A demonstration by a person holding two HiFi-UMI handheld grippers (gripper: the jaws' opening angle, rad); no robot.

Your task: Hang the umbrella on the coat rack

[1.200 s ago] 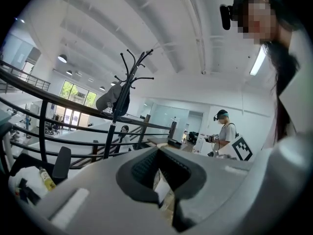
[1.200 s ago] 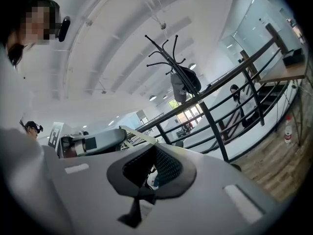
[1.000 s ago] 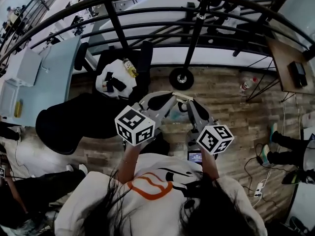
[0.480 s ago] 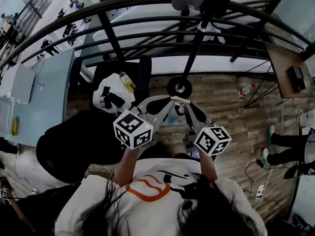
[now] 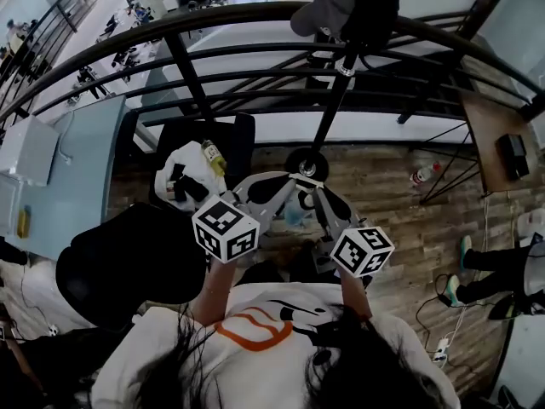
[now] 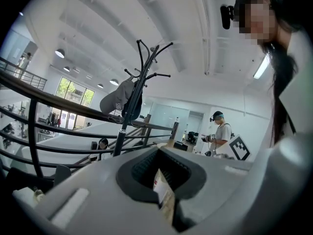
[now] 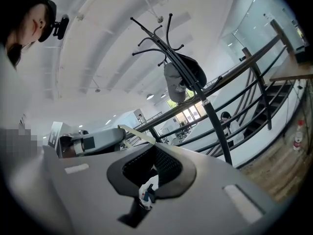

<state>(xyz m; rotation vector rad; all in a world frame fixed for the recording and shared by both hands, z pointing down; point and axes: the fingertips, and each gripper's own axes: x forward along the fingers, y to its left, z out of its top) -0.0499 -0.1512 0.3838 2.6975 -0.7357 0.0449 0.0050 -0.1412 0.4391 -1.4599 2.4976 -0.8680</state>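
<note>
The left claw point(image 6: 164, 192) is clamped on a pale strip of the umbrella point(image 5: 296, 211) that bears a red mark. The right claw point(image 7: 146, 191) is closed on a white-and-blue bit of the same umbrella. A pale strap point(image 7: 133, 131) runs taut from the right claw's tip across to the left one. In the head view the two tips meet over this strap. The light blue body of the umbrella hangs just beneath them, between the two marker cubes, well below the hooks.

Just past the tips stands the coat rack point(image 5: 336, 92), its round base point(image 5: 306, 162) on the wood floor point(image 5: 392, 186). A grey cap point(image 5: 328, 2) and a dark bag point(image 5: 375, 7) hang from its upper hooks. Behind the pole curves a black railing point(image 5: 255, 54). To the left is a black chair point(image 5: 234, 135) carrying a white bag point(image 5: 192, 164) and a bottle point(image 5: 213, 153).

Compared with a second ago, both claws keep the same hold. The rack's base now sits lower in the head view, right at the claw tips, and the cap and rack top have come further into the picture. The chair has slid down and left in that view.
</note>
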